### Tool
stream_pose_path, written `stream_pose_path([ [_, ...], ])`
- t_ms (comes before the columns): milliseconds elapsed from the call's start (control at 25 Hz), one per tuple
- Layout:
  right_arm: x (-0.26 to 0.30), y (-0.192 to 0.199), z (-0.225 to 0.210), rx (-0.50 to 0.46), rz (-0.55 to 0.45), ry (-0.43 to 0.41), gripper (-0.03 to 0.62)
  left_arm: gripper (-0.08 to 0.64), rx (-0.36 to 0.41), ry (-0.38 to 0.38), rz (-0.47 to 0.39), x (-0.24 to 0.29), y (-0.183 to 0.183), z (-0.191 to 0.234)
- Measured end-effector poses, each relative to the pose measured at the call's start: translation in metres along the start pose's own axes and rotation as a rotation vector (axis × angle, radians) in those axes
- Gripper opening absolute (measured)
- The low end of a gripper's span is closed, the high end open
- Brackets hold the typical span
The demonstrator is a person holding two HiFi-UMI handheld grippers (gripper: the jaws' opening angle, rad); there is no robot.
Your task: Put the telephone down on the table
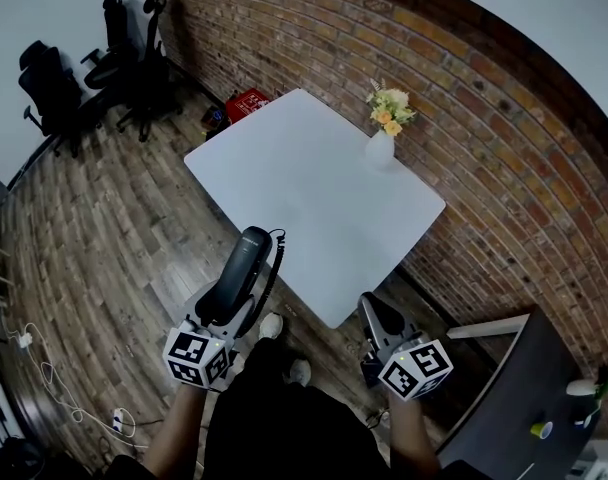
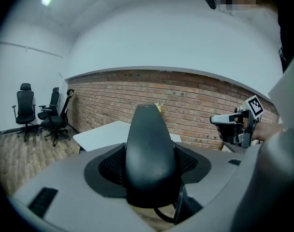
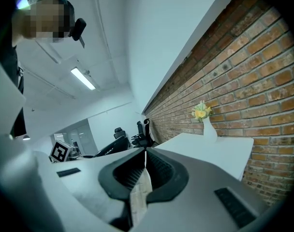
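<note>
My left gripper (image 1: 222,310) is shut on a black telephone handset (image 1: 242,268), held in the air over the wooden floor just short of the white table's (image 1: 314,183) near corner. A black cord (image 1: 274,268) runs along its side. In the left gripper view the handset (image 2: 147,153) stands straight up between the jaws of my left gripper (image 2: 148,178), with the table (image 2: 103,132) beyond. My right gripper (image 1: 376,313) hovers to the right, below the table's near edge; in its own view my right gripper (image 3: 145,154) is shut with nothing held.
A white vase of yellow flowers (image 1: 382,138) stands at the table's right edge by the brick wall (image 1: 504,128). Office chairs (image 1: 114,53) and a red box (image 1: 246,101) lie beyond the table. A dark desk (image 1: 524,398) is at lower right; cables (image 1: 44,368) trail on the floor.
</note>
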State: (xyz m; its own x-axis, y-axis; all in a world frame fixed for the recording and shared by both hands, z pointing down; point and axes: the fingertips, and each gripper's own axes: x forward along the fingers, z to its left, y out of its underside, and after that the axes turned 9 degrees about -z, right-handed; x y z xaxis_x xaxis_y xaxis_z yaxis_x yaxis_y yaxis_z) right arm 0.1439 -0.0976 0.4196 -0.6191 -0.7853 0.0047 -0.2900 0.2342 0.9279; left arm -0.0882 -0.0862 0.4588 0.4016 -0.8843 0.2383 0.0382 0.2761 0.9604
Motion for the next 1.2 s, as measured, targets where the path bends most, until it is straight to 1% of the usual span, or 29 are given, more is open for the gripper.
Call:
stream_pose_path([
  [200,0.017,0.0,-0.009,-0.005,0.009,0.024,0.023,0.278,-0.003,0.047,0.017,0.034,0.0,0.005],
  [400,0.036,-0.001,-0.015,-0.016,0.016,0.037,0.023,0.278,0.018,0.111,0.038,0.071,0.0,0.009],
  [680,0.067,0.003,-0.023,-0.018,0.02,0.094,0.023,0.278,0.039,0.201,0.087,0.126,0.014,0.023],
  [840,0.084,0.005,-0.028,-0.026,0.035,0.138,0.023,0.278,0.051,0.243,0.124,0.152,0.028,0.033],
  [1000,0.101,0.012,-0.036,-0.036,0.058,0.175,0.023,0.278,0.063,0.257,0.16,0.18,0.046,0.042],
  [1200,0.111,0.032,-0.041,-0.039,0.103,0.211,0.023,0.278,0.085,0.275,0.212,0.207,0.074,0.049],
])
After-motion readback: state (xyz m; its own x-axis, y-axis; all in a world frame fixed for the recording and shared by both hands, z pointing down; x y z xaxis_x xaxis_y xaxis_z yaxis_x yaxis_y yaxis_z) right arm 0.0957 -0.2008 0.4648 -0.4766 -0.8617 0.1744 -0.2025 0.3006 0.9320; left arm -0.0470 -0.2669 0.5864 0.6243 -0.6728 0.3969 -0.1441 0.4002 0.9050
